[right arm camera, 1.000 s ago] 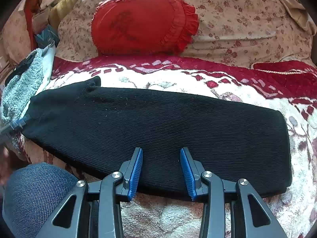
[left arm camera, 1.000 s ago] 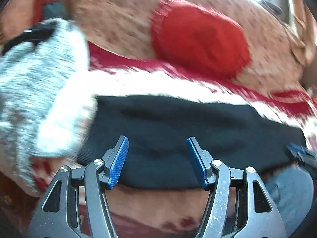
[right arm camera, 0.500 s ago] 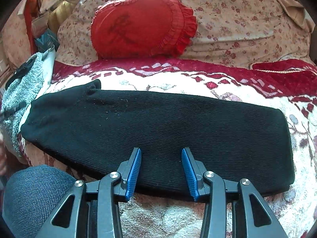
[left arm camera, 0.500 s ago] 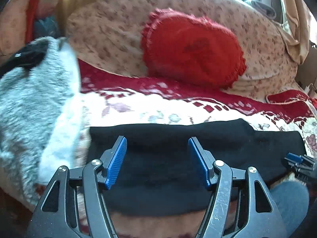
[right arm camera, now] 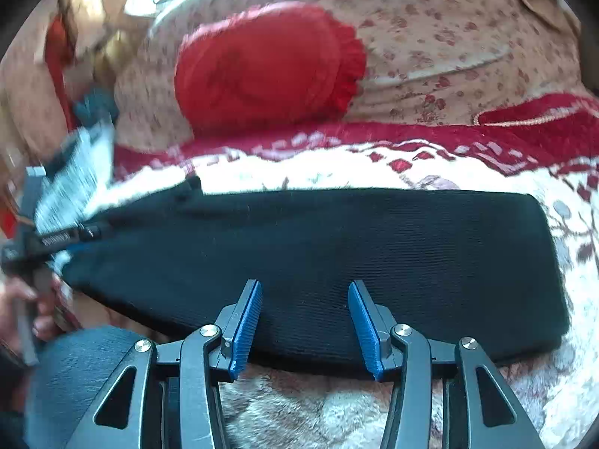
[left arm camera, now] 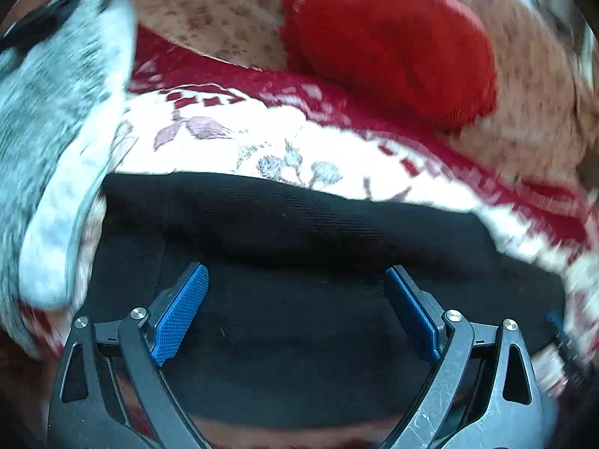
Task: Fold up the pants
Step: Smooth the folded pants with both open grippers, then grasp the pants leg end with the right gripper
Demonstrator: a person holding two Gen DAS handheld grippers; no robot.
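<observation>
1. Since the earlier frame, both tongs have been opening; the left tongs [left arm camera: 295, 314] now stand very wide, the right tongs [right arm camera: 304, 323] about half open, and neither grips anything.
2. Black pants [right arm camera: 318, 254] lie flat and long on the bed cover [right arm camera: 468, 164], probably already folded lengthwise.
3. Both tongs point steeply down over the near edge at 6 o'clock.
4. Red cushion [right arm camera: 265, 67] sits at 12 o'clock.

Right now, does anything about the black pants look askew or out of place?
Mostly tidy: the black pants lie flat as a long band on the flowered blanket. One small corner sticks up at the far left edge, so that end is not flush.
</observation>
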